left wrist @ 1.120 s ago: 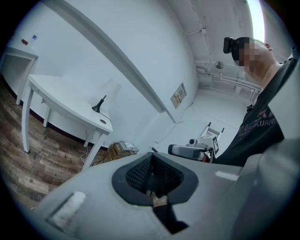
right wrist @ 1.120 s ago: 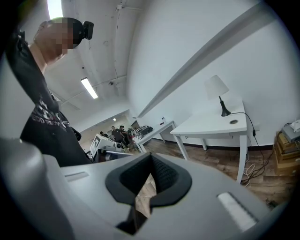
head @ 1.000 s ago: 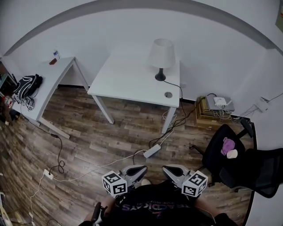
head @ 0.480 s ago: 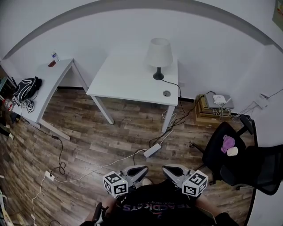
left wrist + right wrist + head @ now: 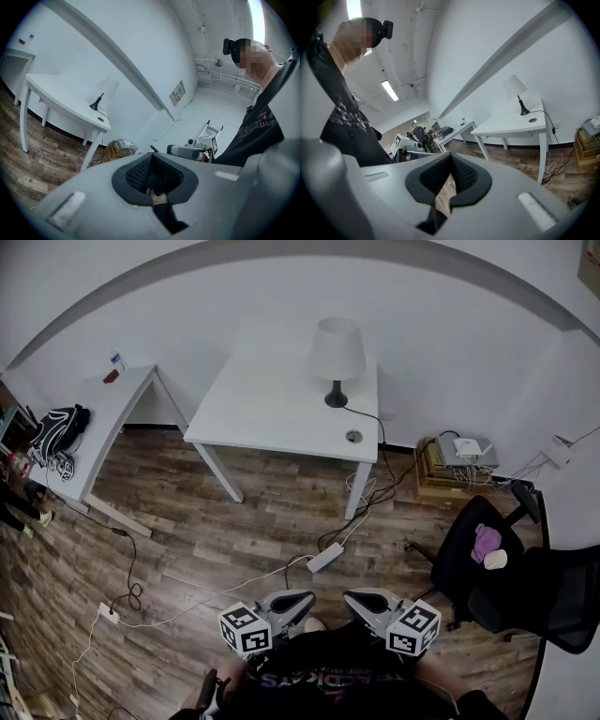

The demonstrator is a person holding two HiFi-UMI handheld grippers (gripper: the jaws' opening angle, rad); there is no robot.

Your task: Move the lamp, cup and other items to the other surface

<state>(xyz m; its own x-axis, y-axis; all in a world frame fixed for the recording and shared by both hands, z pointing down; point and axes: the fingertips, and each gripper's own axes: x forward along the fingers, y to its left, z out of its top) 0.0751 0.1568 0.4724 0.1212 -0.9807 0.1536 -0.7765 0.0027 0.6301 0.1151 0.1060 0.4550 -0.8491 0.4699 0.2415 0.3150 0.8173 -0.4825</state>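
The room has white walls and a floor (image 5: pixel 187 521) of brown wood pattern. Two white tables stand against the far wall. The bigger table (image 5: pixel 272 409) is in the middle, and the narrow table (image 5: pixel 112 413) is at the left, with a gap of floor between them. At the right side a black office chair (image 5: pixel 497 592) stands, and a small purple thing (image 5: pixel 485 543) lies on its seat.

The lamp (image 5: pixel 337 352), with a white shade and a dark foot, stands upright at the back right part of the bigger table. Its cable runs over the table edge down to the floor. A dark bag (image 5: pixel 56 423) lies on the near end of the narrow table. Two small things (image 5: pixel 114 364) stand at its far corner; they are too small to tell what they are.

The left gripper (image 5: pixel 298 598) and the right gripper (image 5: pixel 358 597) are held side by side close to the person's body, well apart from both tables. In each gripper view the jaws are pressed together at the tips and nothing is between them.

A white power strip (image 5: pixel 324 559) lies on the floor near the bigger table.
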